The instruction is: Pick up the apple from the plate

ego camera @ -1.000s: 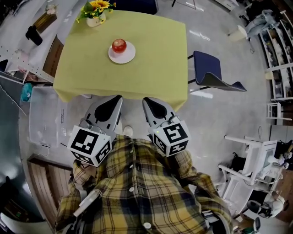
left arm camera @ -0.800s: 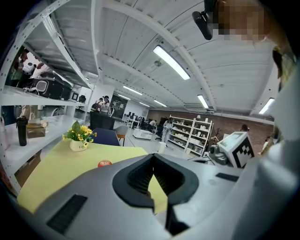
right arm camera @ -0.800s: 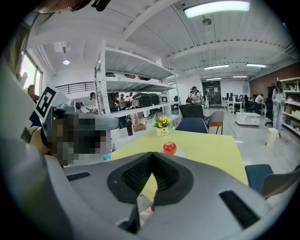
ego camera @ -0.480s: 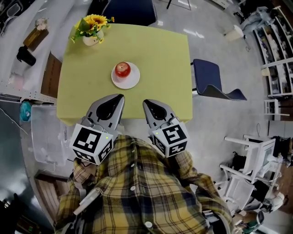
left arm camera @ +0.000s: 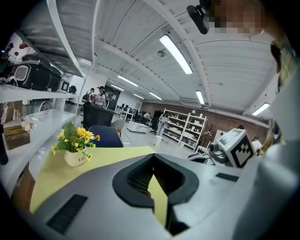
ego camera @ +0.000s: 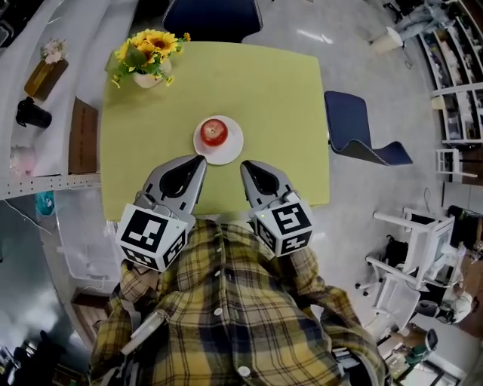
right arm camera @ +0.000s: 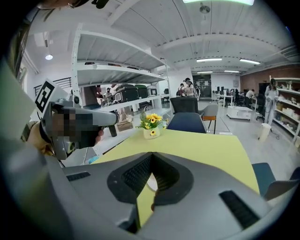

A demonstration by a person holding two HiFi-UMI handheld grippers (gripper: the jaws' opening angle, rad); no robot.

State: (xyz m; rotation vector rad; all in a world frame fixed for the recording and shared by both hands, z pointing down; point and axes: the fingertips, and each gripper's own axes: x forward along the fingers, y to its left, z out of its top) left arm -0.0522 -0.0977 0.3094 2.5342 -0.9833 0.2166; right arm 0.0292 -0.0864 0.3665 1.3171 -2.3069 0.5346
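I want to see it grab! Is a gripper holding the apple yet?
No, the apple sits free on the white plate, while the left gripper and right gripper are both shut on nothing.

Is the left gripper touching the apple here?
Apart. Head view shows bare plate between the apple and the left gripper, which is shut.

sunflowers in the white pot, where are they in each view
Head view: yellow sunflowers in a white pot, upper left, on the yellow-green table's far corner.
Left gripper view: the pot, left of centre.
Right gripper view: the pot, near the centre.
Shared landmark: dark blue chair just right of it.
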